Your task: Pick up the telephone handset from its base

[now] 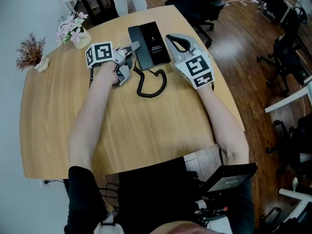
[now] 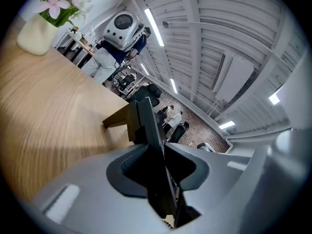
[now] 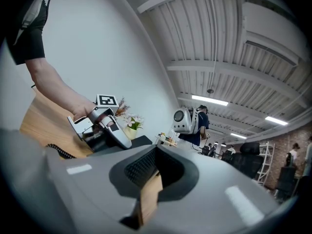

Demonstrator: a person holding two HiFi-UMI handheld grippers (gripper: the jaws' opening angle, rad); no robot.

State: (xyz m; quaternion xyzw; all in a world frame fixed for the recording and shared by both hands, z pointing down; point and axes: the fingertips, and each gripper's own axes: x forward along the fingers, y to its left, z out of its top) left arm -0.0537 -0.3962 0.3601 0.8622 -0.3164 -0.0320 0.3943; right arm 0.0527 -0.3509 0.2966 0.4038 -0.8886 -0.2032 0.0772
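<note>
A black telephone base (image 1: 158,45) lies at the far middle of the wooden table (image 1: 122,130), and its handset (image 1: 140,47) runs along its left side. My left gripper (image 1: 130,50) reaches in from the left and is shut on the handset. In the left gripper view the black handset (image 2: 146,121) stands between the left gripper's (image 2: 156,155) pads. A coiled black cord (image 1: 152,84) loops on the table in front of the phone. My right gripper (image 1: 171,37) rests just right of the base, jaws together and holding nothing; only a thin strip of wood shows between them (image 3: 151,179).
A white vase of pink flowers (image 1: 73,30) and a dried brown sprig (image 1: 31,52) stand at the table's far left. Black office chairs (image 1: 200,4) are beyond the far edge and at the right. A person with a backpack (image 3: 190,121) stands in the background.
</note>
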